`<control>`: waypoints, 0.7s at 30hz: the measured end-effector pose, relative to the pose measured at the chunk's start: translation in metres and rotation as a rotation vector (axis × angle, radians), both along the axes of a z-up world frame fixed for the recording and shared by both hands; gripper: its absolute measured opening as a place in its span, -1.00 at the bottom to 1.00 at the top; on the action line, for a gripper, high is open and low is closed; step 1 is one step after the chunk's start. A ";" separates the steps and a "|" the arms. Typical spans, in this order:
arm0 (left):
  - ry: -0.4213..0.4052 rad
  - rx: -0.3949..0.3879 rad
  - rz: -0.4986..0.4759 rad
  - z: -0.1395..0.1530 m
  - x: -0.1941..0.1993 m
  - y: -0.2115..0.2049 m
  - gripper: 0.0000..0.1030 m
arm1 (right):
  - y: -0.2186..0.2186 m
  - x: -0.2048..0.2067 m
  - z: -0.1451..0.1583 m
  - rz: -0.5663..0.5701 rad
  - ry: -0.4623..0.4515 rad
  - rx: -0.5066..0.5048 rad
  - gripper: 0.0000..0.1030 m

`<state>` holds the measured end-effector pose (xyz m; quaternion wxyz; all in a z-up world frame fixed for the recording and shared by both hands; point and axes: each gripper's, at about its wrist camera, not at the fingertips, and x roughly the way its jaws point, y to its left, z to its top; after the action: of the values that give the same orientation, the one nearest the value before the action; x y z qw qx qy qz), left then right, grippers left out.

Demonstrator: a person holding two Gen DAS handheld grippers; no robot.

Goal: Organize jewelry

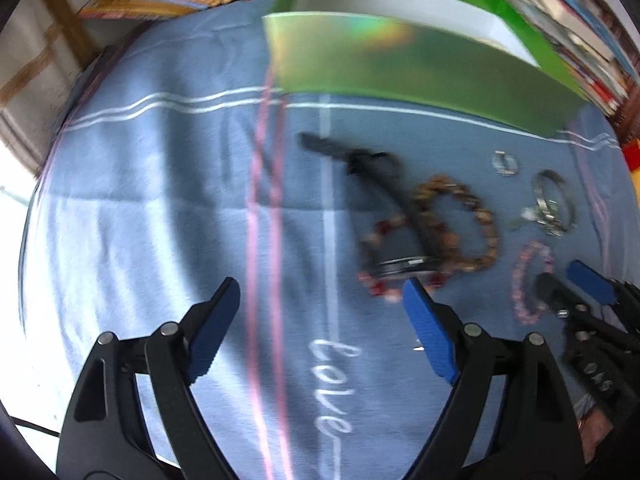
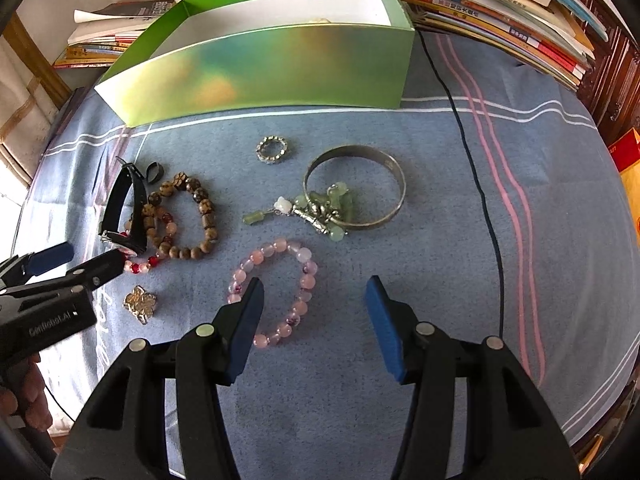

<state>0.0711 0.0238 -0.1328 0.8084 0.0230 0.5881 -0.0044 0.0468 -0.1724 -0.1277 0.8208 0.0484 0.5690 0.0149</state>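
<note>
Jewelry lies on a blue cloth [image 2: 400, 280] in front of an open green box [image 2: 280, 68]. A pink bead bracelet [image 2: 276, 292] lies just ahead of my open right gripper [image 2: 314, 320], its left pad [image 2: 244, 332] over the bracelet's near edge. A silver bangle [image 2: 356, 188] with green charms, a small ring [image 2: 272, 150], a brown bead bracelet [image 2: 188, 216], a black watch [image 2: 124, 208], a red bead bracelet [image 2: 148, 264] and a silver brooch [image 2: 140, 304] lie around. My left gripper [image 1: 320, 328] is open and empty, near the watch [image 1: 400, 264]. The left view is blurred.
Stacks of books [image 2: 500, 12] line the back behind the green box [image 1: 400, 60]. A thin black cable [image 2: 476, 184] runs across the cloth on the right. The right gripper shows in the left wrist view [image 1: 576, 284], the left gripper in the right wrist view [image 2: 76, 268].
</note>
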 end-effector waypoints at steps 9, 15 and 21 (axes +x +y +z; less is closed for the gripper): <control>0.006 -0.027 0.023 0.004 -0.002 0.009 0.61 | -0.002 0.004 0.000 0.003 -0.002 -0.003 0.02; 0.002 -0.076 0.007 0.010 -0.006 0.005 0.63 | -0.001 0.005 0.001 -0.006 -0.004 -0.004 0.02; 0.016 -0.126 -0.003 0.008 0.003 -0.006 0.65 | -0.003 0.005 0.001 -0.021 -0.005 -0.004 0.02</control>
<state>0.0739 0.0178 -0.1248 0.8034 -0.0271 0.5933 -0.0428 0.0517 -0.1753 -0.1270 0.8224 0.0527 0.5664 0.0050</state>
